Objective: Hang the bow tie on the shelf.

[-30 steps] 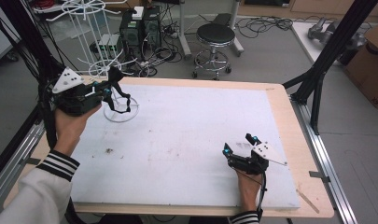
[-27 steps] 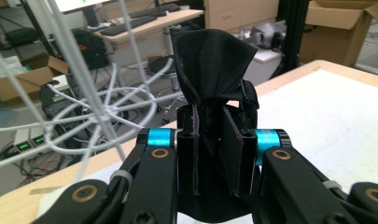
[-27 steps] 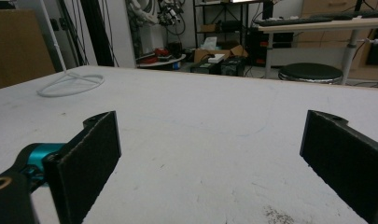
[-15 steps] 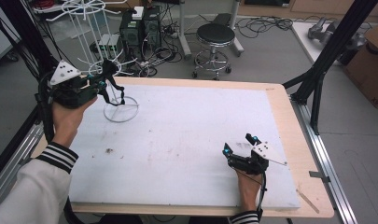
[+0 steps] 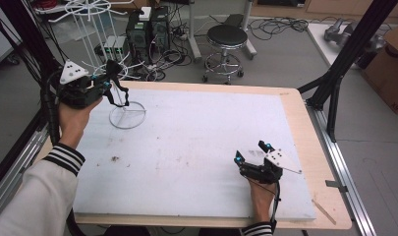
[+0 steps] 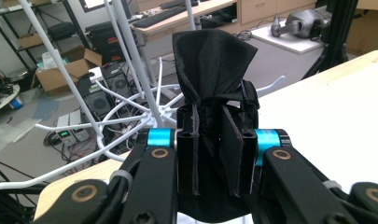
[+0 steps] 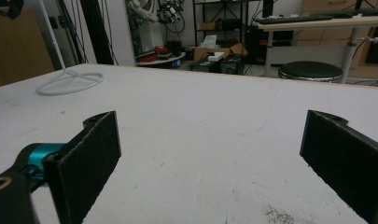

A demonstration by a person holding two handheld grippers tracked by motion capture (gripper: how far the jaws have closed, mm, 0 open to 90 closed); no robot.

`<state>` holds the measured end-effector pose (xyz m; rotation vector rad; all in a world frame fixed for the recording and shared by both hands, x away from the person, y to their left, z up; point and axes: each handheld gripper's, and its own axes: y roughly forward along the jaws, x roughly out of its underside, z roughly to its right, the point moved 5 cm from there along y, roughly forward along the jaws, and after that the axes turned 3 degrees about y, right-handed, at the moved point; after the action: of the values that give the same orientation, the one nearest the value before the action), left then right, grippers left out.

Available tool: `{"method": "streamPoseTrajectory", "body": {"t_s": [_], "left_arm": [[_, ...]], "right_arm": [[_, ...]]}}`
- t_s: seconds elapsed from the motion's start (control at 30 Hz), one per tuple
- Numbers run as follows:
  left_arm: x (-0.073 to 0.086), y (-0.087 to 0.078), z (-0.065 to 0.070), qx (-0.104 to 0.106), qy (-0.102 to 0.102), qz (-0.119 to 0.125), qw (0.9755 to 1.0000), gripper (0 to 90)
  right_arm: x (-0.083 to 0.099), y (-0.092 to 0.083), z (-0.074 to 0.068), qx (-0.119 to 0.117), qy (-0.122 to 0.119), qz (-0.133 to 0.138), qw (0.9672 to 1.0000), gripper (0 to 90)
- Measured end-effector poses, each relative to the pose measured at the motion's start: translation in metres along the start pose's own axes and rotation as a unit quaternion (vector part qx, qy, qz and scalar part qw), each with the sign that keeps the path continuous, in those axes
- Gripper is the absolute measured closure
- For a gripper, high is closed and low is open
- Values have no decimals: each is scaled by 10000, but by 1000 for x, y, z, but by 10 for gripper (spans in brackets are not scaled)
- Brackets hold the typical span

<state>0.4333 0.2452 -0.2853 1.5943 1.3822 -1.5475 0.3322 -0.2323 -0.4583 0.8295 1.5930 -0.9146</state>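
The left gripper (image 5: pixel 109 78) is held raised above the bench's far left corner, forearm in a striped-cuff sleeve (image 5: pixel 64 158) reaching up along the left edge. Its jaws are clamped on a piece of black cloth (image 6: pixel 210 70), which bunches up above the jaw tips and hangs below them. The cloth is held just beside the pole of a white wire rack (image 5: pixel 119 86), whose ring base (image 5: pixel 127 117) sits on the bench near the far left corner. Rack arms (image 6: pixel 107 122) are seen spreading behind the cloth.

The right gripper (image 5: pixel 251 151) is rested low on the bench (image 5: pixel 196 147) near the near right corner, jaws spread wide with nothing between them. Bare white bench surface is seen across the middle, between the two grippers. A black stool (image 5: pixel 227 37) stands on the floor beyond the far edge.
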Motion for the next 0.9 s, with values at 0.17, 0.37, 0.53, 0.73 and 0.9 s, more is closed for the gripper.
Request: {"method": "streamPoseTrajectory", "body": {"t_s": [0.17, 0.37, 0.53, 0.73, 0.9], "left_arm": [[2, 4, -2, -37, -13, -51, 10000, 764], [3, 4, -4, -67, -31, -77, 9999, 759], [3, 3, -5, -49, -85, -88, 9999, 746], [2, 0, -4, -18, -109, -55, 9999, 698], [1, -3, -6, 21, -197, 54, 9998, 515]], "right_arm": [[0, 0, -1, -3, 5, -4, 10000, 41], [0, 0, 0, -1, 1, -13, 10000, 41], [0, 0, -1, -5, 9, -32, 10000, 41], [0, 0, -1, -2, 2, -32, 10000, 41], [0, 0, -1, -2, 2, -30, 10000, 41]]}}
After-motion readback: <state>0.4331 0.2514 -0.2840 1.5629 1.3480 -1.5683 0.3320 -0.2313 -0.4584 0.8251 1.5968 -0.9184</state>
